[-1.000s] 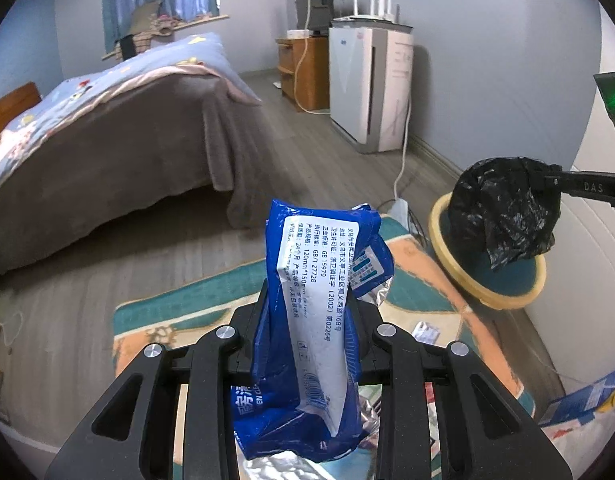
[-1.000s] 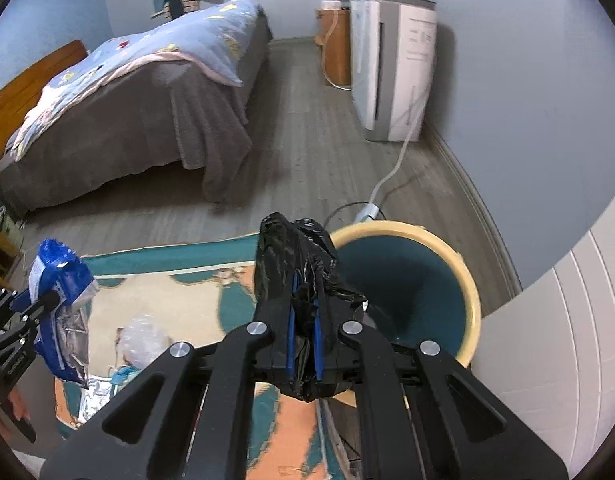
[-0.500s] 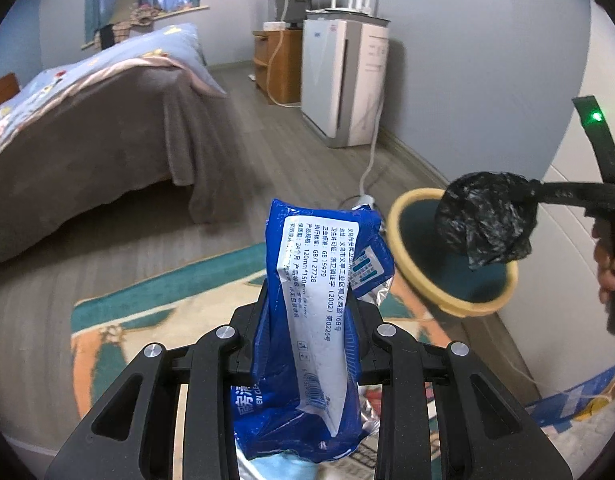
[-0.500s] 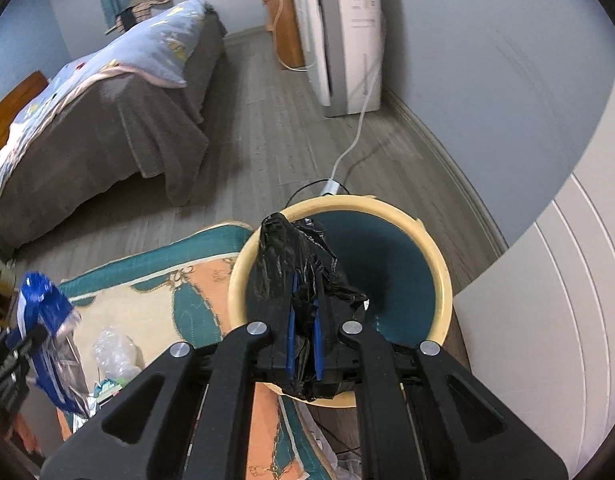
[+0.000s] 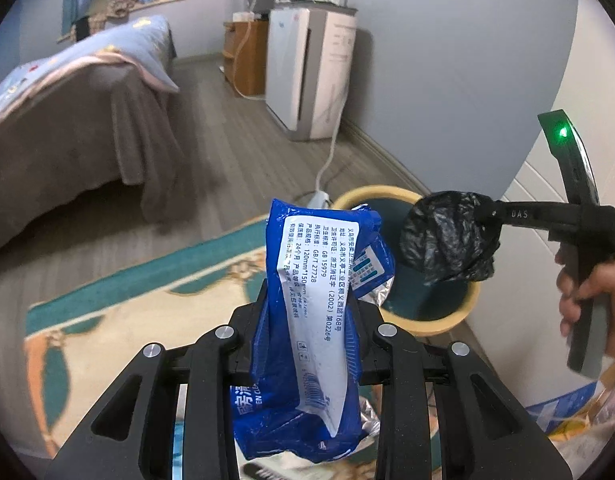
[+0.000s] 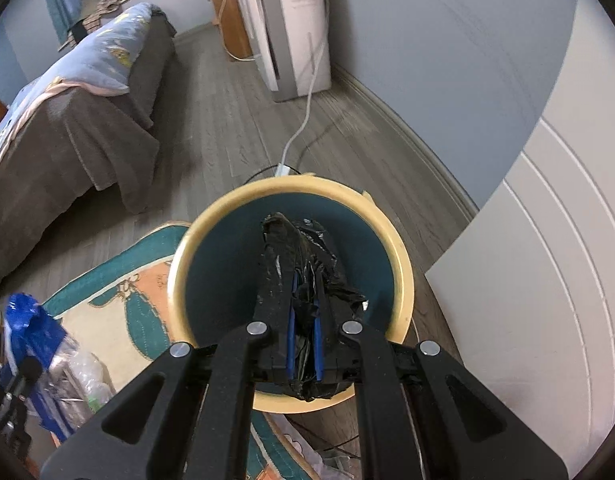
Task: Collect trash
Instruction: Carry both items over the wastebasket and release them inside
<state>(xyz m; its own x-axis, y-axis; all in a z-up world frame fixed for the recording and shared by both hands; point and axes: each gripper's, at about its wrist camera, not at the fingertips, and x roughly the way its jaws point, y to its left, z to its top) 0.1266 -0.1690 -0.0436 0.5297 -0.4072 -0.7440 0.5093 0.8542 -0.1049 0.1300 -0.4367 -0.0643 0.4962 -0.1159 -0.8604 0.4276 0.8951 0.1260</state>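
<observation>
The right gripper (image 6: 303, 344) is clamped on a crumpled black plastic bag (image 6: 307, 276) directly above the yellow-rimmed bin (image 6: 403, 276), so that release should drop it inside. The left gripper (image 5: 311, 344) is closed on a blue wipes packet (image 5: 319, 312), held upright beside the bin, apparently awaiting its turn.

The right claw (image 6: 303, 300) clamps a black bag (image 6: 307, 256) above the bin (image 6: 403, 280).
</observation>
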